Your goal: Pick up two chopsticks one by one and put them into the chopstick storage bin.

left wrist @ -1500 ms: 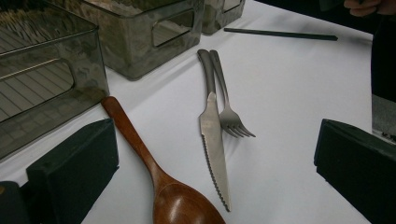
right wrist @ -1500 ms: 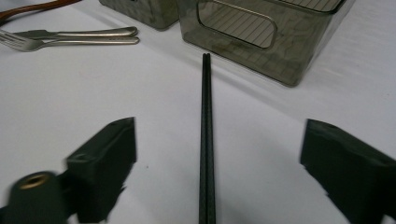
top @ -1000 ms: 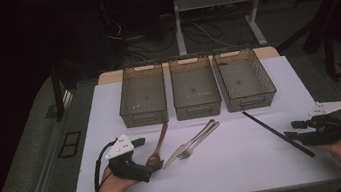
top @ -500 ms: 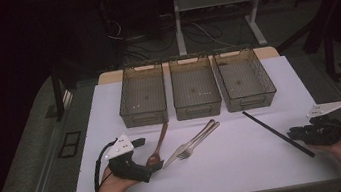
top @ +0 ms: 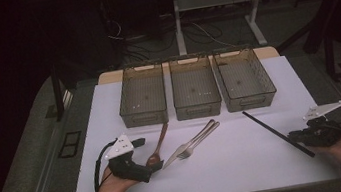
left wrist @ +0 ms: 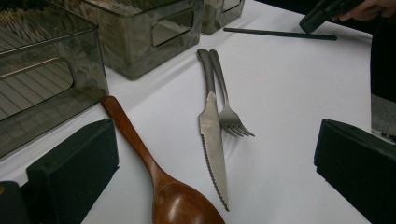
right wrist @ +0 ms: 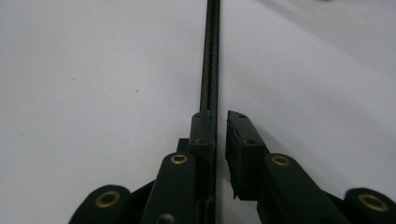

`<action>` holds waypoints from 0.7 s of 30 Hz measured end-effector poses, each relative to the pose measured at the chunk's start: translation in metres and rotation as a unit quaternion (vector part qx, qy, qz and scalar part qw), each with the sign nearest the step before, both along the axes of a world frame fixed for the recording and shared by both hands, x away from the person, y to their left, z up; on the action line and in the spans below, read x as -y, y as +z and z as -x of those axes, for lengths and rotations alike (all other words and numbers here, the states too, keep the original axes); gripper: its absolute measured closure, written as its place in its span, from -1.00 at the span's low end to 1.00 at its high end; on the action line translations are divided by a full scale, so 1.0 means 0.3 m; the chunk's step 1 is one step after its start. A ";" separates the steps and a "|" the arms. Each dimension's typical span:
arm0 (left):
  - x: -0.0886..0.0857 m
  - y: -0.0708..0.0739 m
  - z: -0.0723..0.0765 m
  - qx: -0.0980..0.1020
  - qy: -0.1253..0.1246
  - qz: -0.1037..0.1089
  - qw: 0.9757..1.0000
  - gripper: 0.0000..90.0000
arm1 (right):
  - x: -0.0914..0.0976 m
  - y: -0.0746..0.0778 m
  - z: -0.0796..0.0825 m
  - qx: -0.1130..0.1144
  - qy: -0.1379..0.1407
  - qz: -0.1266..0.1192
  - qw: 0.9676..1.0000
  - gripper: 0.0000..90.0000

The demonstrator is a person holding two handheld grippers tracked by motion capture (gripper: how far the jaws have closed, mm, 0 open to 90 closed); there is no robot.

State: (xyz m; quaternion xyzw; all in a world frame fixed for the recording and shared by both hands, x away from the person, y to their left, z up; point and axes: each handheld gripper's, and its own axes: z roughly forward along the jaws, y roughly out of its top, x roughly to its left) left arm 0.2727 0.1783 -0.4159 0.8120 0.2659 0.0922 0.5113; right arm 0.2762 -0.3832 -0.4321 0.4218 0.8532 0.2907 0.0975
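At the lower right of the high view, the right gripper (top: 301,136) is held low over the white table (top: 249,165), at the near end of a black chopstick pair (top: 277,133) that runs up and to the left from it. In the right gripper view the jaws have just been closing, with the chopstick pair (right wrist: 212,60) between them: the left pad lies against it, while a thin gap is seen before the right pad, so a firm pinch cannot be told.

At the lower left of the high view, the left gripper (top: 149,167) is seen with its jaws spread wide and nothing clamped. Just ahead of them lies a wooden spoon (left wrist: 154,172), its bowl nearest, and to its right a knife (left wrist: 212,140) and a fork (left wrist: 226,109) lie side by side, their handles touching.

Farther up the frame, three smoked plastic bins (top: 195,87) are set in a row across the table.
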 end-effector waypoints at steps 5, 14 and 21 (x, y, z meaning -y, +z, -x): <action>0.000 -0.001 0.000 0.000 0.000 0.000 1.000 -1.00 | -0.001 -0.004 -0.002 -0.001 0.003 0.004 1.000 0.78; 0.000 -0.001 0.000 0.000 0.000 0.000 1.000 -1.00 | -0.001 -0.004 -0.002 -0.002 0.002 0.004 1.000 0.79; 0.000 0.000 0.000 0.001 0.000 -0.001 1.000 -1.00 | -0.001 -0.006 -0.002 -0.004 0.001 0.012 1.000 0.79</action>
